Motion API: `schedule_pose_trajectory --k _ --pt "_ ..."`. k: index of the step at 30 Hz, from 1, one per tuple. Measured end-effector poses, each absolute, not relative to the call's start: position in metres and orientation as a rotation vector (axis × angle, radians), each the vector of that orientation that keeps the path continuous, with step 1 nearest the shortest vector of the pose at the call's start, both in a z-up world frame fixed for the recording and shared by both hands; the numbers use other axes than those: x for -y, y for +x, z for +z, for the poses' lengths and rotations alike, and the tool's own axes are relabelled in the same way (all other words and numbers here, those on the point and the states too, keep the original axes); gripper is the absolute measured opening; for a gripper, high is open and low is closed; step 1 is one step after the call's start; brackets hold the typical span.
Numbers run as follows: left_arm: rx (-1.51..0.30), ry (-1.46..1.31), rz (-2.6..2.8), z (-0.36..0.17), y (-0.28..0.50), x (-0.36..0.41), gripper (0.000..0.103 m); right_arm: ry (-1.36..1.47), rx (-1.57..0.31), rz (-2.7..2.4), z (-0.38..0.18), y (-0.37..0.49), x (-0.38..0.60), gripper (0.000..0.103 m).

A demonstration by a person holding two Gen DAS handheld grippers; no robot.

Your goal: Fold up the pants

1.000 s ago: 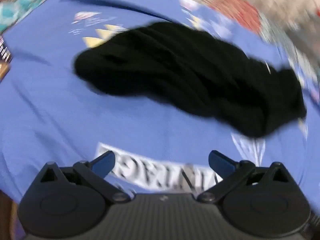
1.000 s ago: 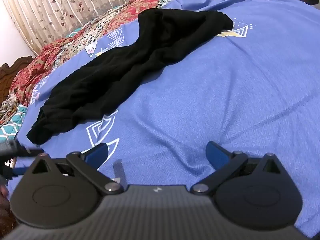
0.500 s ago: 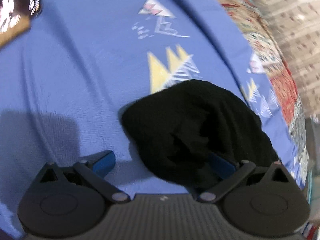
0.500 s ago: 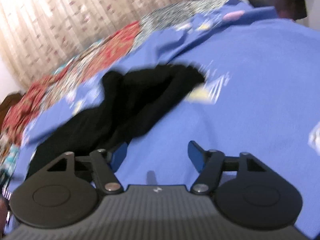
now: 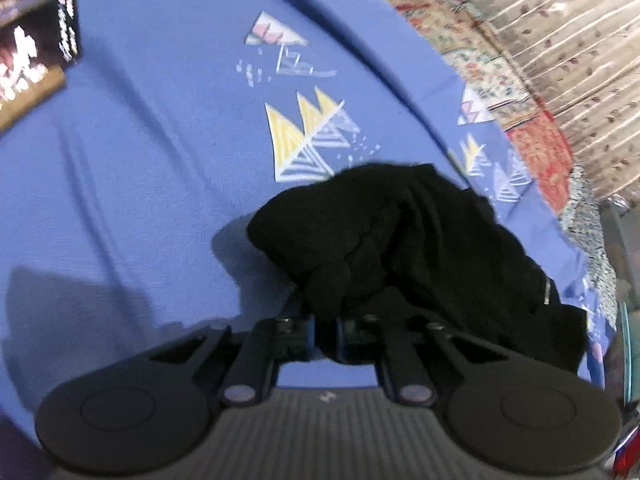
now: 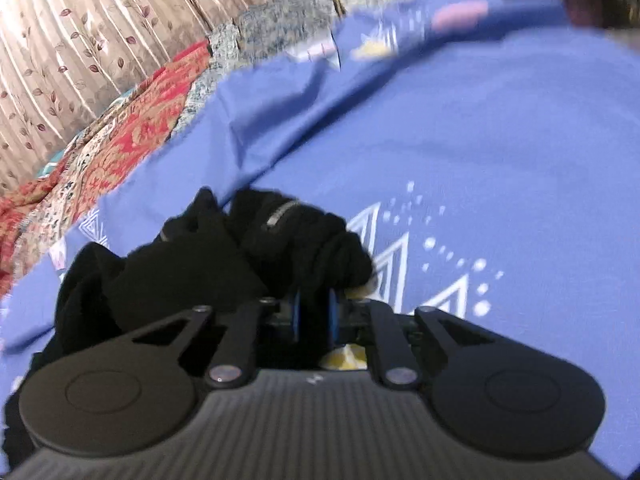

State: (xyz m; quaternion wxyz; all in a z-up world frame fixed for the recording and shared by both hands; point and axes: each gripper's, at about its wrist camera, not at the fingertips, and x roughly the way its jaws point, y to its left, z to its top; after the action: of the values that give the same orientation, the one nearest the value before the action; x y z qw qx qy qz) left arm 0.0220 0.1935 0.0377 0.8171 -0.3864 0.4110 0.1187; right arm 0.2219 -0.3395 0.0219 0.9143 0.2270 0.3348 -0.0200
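Observation:
The black pants point(image 5: 420, 240) lie bunched on a blue bedsheet point(image 5: 140, 160). In the left wrist view my left gripper point(image 5: 325, 336) is shut on a fold at the near end of the pants, and the cloth rises out from between the pads. In the right wrist view the pants point(image 6: 192, 280) trail off to the left, with a silver zipper point(image 6: 280, 212) showing near the top. My right gripper point(image 6: 314, 314) is closing on the zipper end, black cloth pinched between its blue pads point(image 6: 296, 316).
The sheet carries white and yellow triangle prints point(image 5: 308, 140). A red patterned quilt point(image 6: 132, 136) and a leaf-print curtain point(image 6: 80, 40) run along the far side of the bed. A dark printed box point(image 5: 32, 64) sits at the upper left of the left wrist view.
Both grippers were open and off the pants a second ago. Each has moved in over an end of the pants, and their jaws have come together on the cloth.

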Motion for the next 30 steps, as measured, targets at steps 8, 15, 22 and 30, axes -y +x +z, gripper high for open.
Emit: schedule_pose_trajectory --k 8,15,22,30 --pt "-0.794 -0.847 0.239 0.084 -0.044 -0.214 0.008 0.512 -0.427 0.039 0.098 0.119 0.37 0.015" --pt "-0.895 -0.833 0.236 0.054 -0.071 -0.21 0.008 0.527 -0.376 -0.107 0.082 0.032 0.421 0.016" --pt "-0.958 -0.745 0.241 0.032 -0.078 -0.189 0.009 0.653 -0.556 -0.463 0.039 0.005 0.473 0.038" --pt "-0.969 -0.735 0.248 0.033 -0.078 -0.186 0.019 0.212 -0.535 -0.24 0.097 0.082 0.413 0.081"
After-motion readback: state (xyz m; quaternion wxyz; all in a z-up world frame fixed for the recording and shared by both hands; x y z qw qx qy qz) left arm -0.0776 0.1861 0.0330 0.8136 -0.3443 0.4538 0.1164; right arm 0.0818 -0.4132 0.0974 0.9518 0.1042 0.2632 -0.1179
